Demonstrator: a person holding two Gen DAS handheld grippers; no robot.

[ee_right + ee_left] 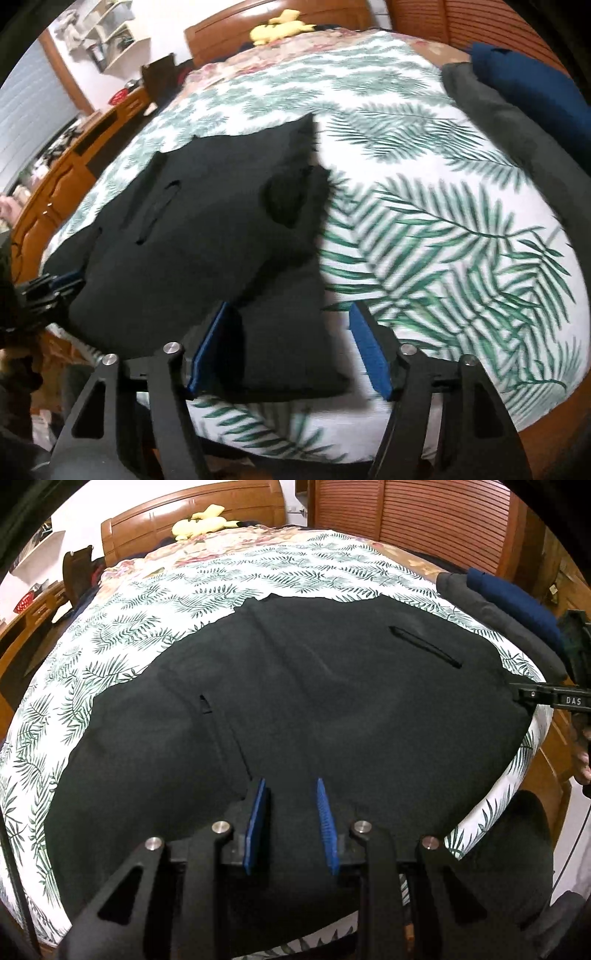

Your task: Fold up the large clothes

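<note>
A large black garment (314, 701) with two slit pockets lies spread flat on the palm-leaf bed sheet (147, 602). My left gripper (291, 781) points down at its near edge. The blue pads stand a little apart with black cloth filling the gap, gripped. From the right wrist, the same garment (203, 229) shows its near right corner between the wide-apart pads of my right gripper (289, 306). The right-hand pad hangs over bare sheet without touching cloth. The right gripper (517, 696) also shows at the garment's right edge. The left gripper (55, 288) shows at its left edge.
Folded grey and navy clothes (517, 110) lie along the bed's right side. A yellow plush toy (199, 522) sits by the wooden headboard. A wooden dresser (55, 192) runs along the left. Slatted wooden doors (424, 517) stand behind the bed.
</note>
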